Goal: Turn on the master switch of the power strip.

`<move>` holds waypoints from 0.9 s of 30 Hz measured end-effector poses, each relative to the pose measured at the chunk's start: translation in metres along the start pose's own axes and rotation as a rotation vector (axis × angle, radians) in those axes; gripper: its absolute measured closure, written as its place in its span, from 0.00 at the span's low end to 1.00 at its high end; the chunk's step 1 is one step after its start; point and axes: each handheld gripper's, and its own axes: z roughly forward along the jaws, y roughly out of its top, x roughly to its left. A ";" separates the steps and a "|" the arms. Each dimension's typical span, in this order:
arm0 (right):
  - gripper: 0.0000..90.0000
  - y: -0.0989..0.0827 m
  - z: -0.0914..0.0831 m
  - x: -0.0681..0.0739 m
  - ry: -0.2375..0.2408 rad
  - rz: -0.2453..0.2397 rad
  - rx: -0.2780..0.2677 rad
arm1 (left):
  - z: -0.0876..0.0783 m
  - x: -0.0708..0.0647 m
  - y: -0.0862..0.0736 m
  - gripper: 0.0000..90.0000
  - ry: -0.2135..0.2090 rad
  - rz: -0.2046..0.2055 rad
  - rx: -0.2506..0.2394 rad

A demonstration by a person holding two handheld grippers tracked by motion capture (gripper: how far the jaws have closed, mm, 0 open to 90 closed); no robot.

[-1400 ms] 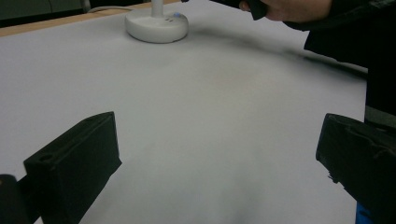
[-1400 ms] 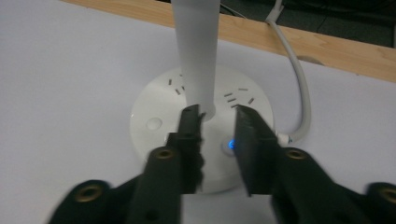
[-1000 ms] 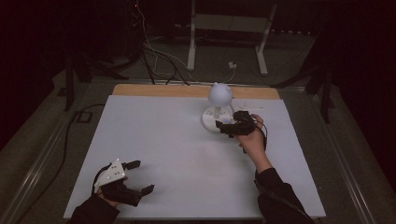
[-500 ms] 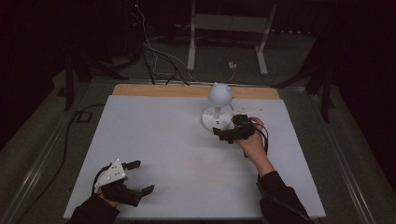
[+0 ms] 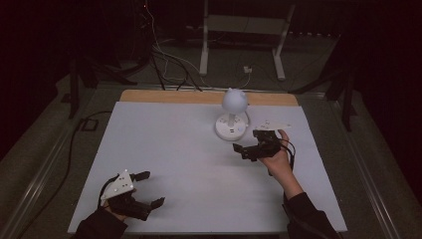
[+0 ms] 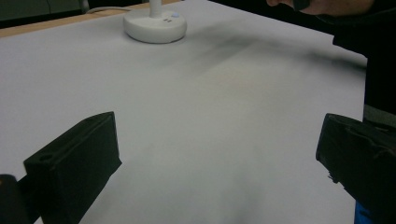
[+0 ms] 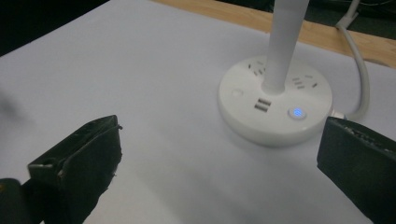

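Observation:
A white desk lamp (image 5: 234, 101) stands at the far middle of the white table top (image 5: 169, 149). Its round base (image 7: 275, 105) carries sockets, two USB ports and a blue lit button (image 7: 295, 113). My right gripper (image 5: 247, 141) hovers just in front and right of that base, pointing left. Its jaws have just been opening and stand open (image 7: 219, 158) with nothing between them. At the near left corner my left gripper (image 5: 152, 188) rests open and empty (image 6: 215, 163). The lamp base (image 6: 155, 28) lies far ahead of it.
The lamp's white cable (image 7: 359, 70) runs off behind the base toward the wooden strip (image 5: 209, 96) at the table's far edge. A metal stand (image 5: 244, 30) and loose cables sit on the floor beyond. A sleeve (image 6: 373, 56) borders the left gripper view's right side.
My right gripper has drawn back from the lamp base toward the person, and its jaws have spread wider. The left gripper has stayed put.

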 end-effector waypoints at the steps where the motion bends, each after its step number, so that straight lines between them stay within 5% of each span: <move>1: 0.00 -0.003 -0.002 0.000 0.006 -0.002 -0.003 | 0.000 0.000 0.000 0.00 0.000 0.001 0.000; 19: 0.00 -0.057 -0.027 0.000 0.080 -0.067 0.064 | 0.000 0.000 0.000 0.00 0.000 -0.001 -0.001; 27: 0.00 -0.077 -0.040 -0.003 0.107 -0.079 0.049 | 0.000 0.000 0.000 0.00 -0.002 -0.001 0.000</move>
